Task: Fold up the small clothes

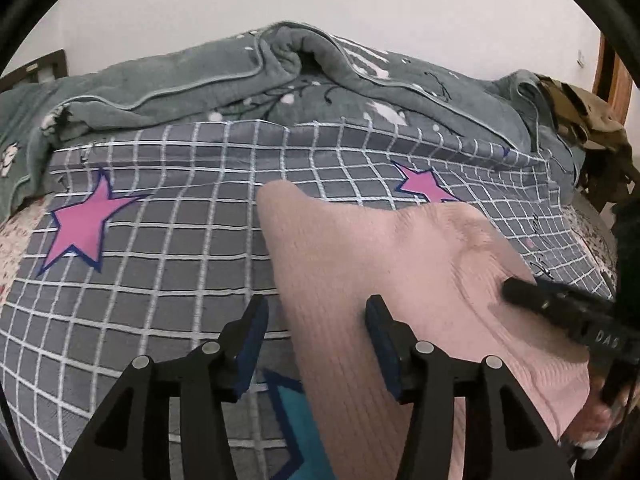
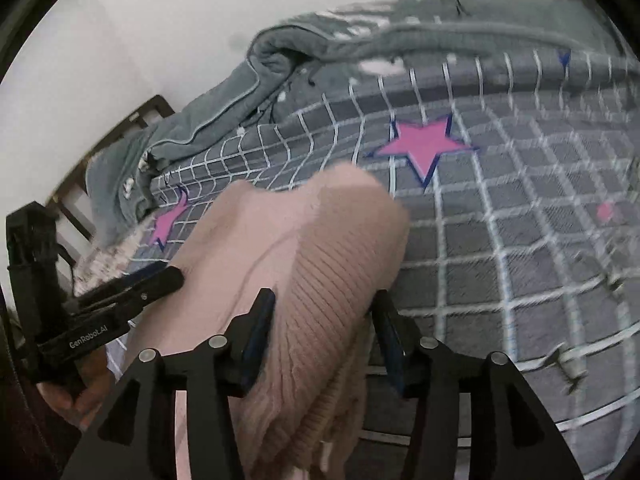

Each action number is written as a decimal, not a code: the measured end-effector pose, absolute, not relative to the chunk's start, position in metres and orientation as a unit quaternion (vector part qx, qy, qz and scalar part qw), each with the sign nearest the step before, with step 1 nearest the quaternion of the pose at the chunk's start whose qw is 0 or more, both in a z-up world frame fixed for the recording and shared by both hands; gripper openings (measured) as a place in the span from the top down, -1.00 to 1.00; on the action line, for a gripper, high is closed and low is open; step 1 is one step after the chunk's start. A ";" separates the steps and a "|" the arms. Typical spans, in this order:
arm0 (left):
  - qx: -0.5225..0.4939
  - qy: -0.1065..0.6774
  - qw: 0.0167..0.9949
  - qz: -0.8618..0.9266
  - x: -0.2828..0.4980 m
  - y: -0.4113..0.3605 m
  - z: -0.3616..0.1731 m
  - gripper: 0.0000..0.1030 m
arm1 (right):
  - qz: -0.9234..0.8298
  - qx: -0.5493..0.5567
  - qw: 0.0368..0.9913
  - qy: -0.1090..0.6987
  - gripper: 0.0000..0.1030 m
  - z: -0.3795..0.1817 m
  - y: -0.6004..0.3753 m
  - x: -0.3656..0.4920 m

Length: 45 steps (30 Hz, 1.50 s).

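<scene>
Pink knit garment lies on grid-and-star bedsheet, bunched lengthwise. We have both grippers spread wide, gripping nothing. Left gripper straddles garment's left edge, right gripper straddles ribbed fold. Guess: lined up to pinch edges for next fold. Grey blanket heaped behind, out of way.

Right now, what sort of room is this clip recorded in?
Most likely a bedroom: the pink knit garment lies on a grid-patterned bedsheet with stars, a rumpled grey blanket is heaped behind it, and a dark slatted bed frame stands against the white wall.
</scene>
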<state>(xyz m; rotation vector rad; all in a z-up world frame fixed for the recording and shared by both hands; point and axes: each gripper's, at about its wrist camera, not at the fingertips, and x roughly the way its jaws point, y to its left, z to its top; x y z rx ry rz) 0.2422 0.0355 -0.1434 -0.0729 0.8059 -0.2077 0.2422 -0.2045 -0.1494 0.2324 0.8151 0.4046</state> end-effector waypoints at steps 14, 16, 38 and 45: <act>-0.129 0.404 0.903 -0.075 0.232 0.102 -0.140 0.02 | 0.182 0.109 0.918 0.335 0.82 -0.137 -0.214 0.253; -0.125 0.404 0.903 -0.077 0.229 0.098 -0.140 -0.03 | 0.172 0.146 0.917 0.330 0.82 -0.141 -0.231 0.253; -0.041 0.418 0.901 -0.109 0.153 0.019 -0.155 -0.08 | 0.151 -0.048 0.935 0.317 0.66 -0.168 -0.160 0.144; -0.044 0.427 0.897 -0.102 0.139 0.021 -0.152 -0.08 | 0.158 -0.024 0.923 0.349 0.73 -0.161 -0.176 0.134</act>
